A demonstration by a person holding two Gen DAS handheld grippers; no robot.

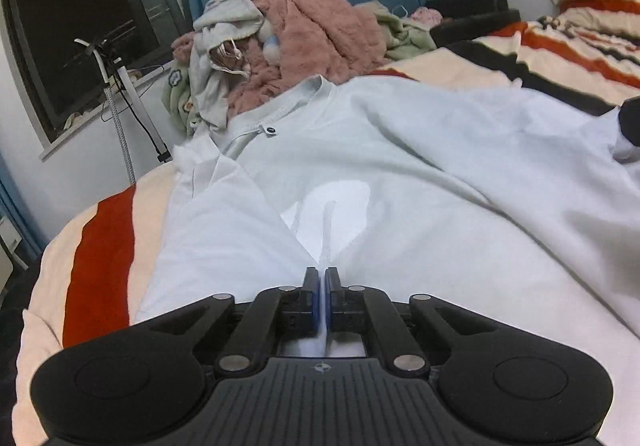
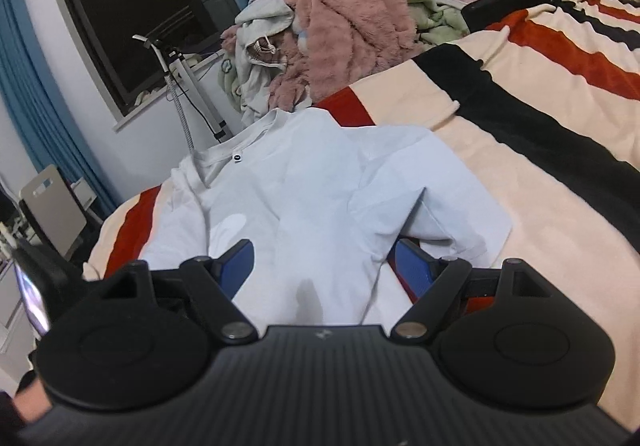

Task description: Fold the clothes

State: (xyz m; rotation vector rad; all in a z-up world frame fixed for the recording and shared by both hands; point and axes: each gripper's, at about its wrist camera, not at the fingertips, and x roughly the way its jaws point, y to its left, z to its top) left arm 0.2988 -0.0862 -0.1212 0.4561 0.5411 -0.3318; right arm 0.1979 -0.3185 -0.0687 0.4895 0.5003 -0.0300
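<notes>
A pale blue T-shirt (image 1: 400, 165) lies spread on the striped bedspread, collar away from me. My left gripper (image 1: 323, 278) is shut on a fold of the shirt's near edge; thin fabric shows between its blue pads. In the right wrist view the same T-shirt (image 2: 304, 185) lies flat with one sleeve to the right. My right gripper (image 2: 324, 258) is open, its jaws wide apart over the shirt's lower part, holding nothing.
A heap of clothes with a pink fleece (image 1: 316, 29) and grey garments (image 2: 264, 17) sits behind the shirt. The striped bedspread (image 2: 520, 117) stretches to the right. A white stand (image 2: 180, 85), a dark window and blue curtains are at the left.
</notes>
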